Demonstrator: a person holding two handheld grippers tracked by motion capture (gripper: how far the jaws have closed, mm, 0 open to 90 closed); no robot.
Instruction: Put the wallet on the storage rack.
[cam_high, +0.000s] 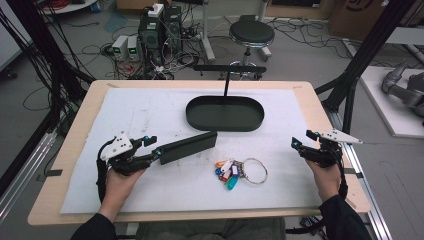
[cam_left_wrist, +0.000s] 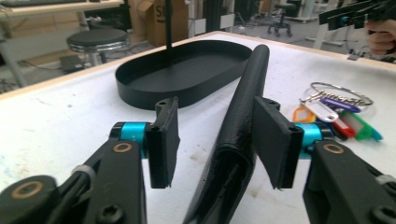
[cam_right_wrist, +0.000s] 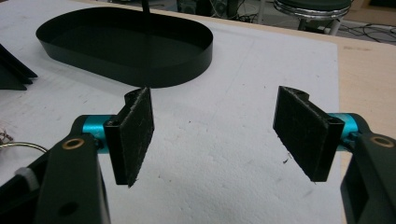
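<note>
Left gripper, lower left of the high view, jaws apart around a black leather wallet standing on edge on the counter; one pad looks close against it, the other clear. Right gripper, at right, open and empty. Risk: unsupported, the wallet may topple flat or slide toward the key ring with coloured tags, lower centre. The oval black tray lies above centre. Unclear: whether the right pad touches the wallet; the wallet's near end is cut off below.
</note>
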